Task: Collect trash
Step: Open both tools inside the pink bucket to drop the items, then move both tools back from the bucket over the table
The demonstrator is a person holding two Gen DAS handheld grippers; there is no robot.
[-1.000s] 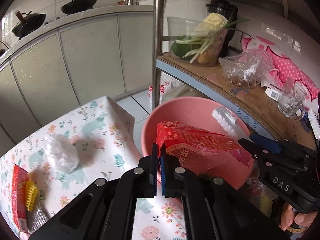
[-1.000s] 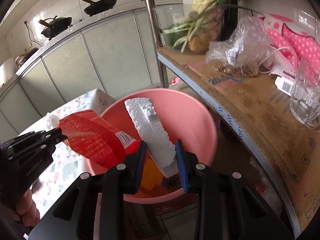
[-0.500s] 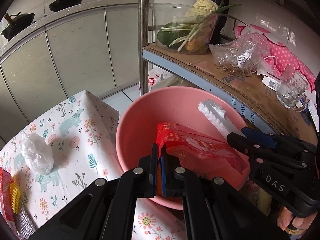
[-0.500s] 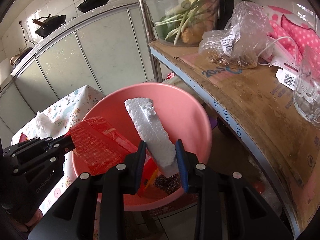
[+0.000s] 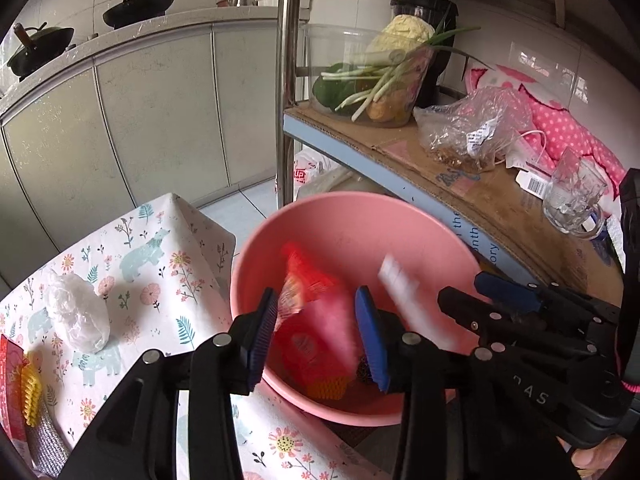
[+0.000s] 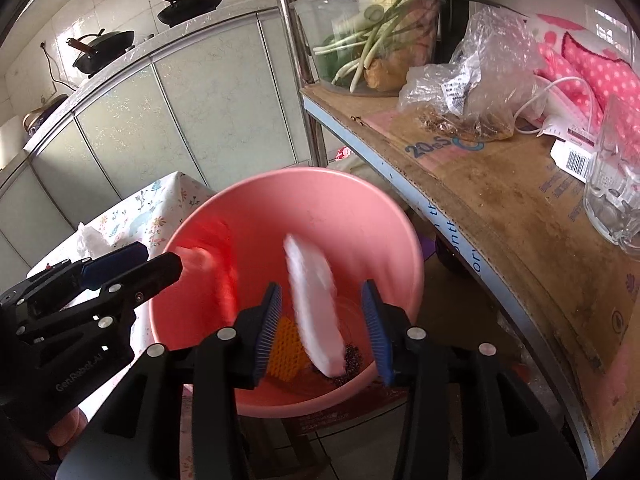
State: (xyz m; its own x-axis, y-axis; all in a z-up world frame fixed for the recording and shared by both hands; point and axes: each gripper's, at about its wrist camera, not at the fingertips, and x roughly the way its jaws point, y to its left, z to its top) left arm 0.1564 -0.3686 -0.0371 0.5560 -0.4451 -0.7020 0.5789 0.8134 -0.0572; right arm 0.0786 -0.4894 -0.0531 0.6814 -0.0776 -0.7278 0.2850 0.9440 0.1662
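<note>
A pink basin [image 5: 360,220] [image 6: 340,200] stands beside the floral table. My left gripper [image 5: 318,334] is open over its near rim; the red wrapper [image 5: 316,320] is blurred, falling between its fingers into the basin. It also shows in the right wrist view [image 6: 212,264]. My right gripper [image 6: 322,320] is open over the basin; the white foam strip [image 6: 316,300] is blurred, dropping between its fingers. It also shows in the left wrist view [image 5: 400,284]. A yellow mesh piece [image 6: 286,344] and dark scraps lie in the basin bottom.
On the floral tablecloth [image 5: 160,280] lie a crumpled clear plastic ball [image 5: 78,314], a red packet [image 5: 10,392] and a yellow piece [image 5: 31,394]. A cardboard-covered shelf [image 6: 500,208] at right holds a vegetable container, a plastic bag and a glass mug [image 6: 614,184]. A steel post [image 5: 286,80] stands behind the basin.
Both grippers have opened. The red wrapper has left the left gripper and the foam strip has left the right gripper; both are falling into the basin.
</note>
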